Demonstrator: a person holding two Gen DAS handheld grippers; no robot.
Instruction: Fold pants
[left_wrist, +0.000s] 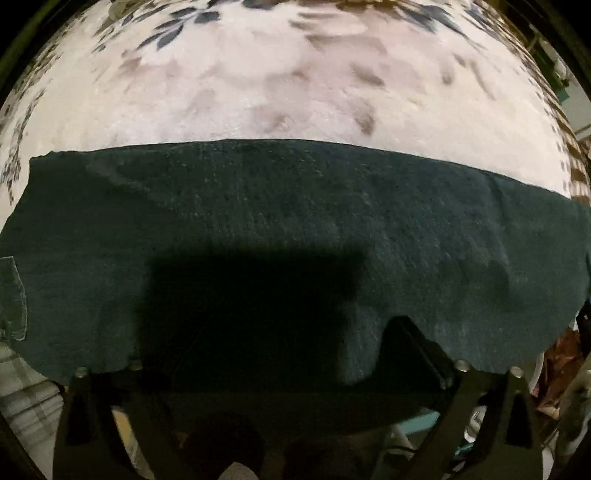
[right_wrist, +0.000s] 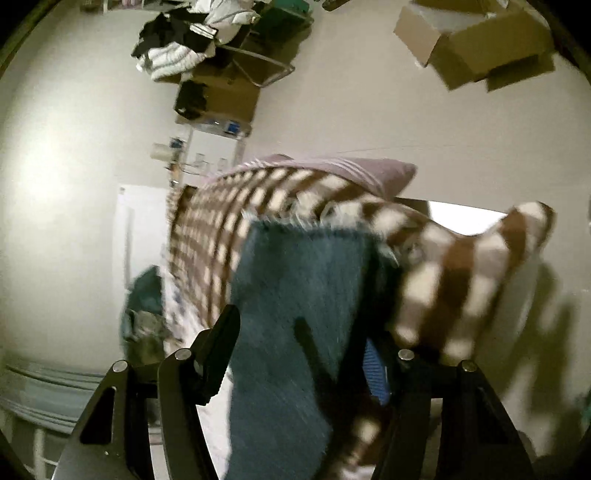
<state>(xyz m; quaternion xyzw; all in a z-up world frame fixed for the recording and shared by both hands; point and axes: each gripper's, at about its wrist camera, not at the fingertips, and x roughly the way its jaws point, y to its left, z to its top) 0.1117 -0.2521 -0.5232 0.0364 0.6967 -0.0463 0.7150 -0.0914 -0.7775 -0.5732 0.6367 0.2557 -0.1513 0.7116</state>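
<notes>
Dark teal pants (left_wrist: 295, 221) lie spread across a pale floral blanket (left_wrist: 280, 85) in the left wrist view. My left gripper (left_wrist: 280, 354) hangs over their near edge; one finger (left_wrist: 413, 350) shows, the other is lost in shadow, and I cannot tell whether cloth is pinched. In the right wrist view my right gripper (right_wrist: 299, 350) has its fingers (right_wrist: 218, 347) apart, with a frayed leg end of the pants (right_wrist: 303, 280) draped between them, blurred by motion.
A brown-and-white checked pillow (right_wrist: 461, 266) and a mauve pillow (right_wrist: 354, 173) lie behind the pants leg. Cardboard boxes (right_wrist: 480, 44), a clothes pile (right_wrist: 184, 48) and a shelf stand along the pale wall.
</notes>
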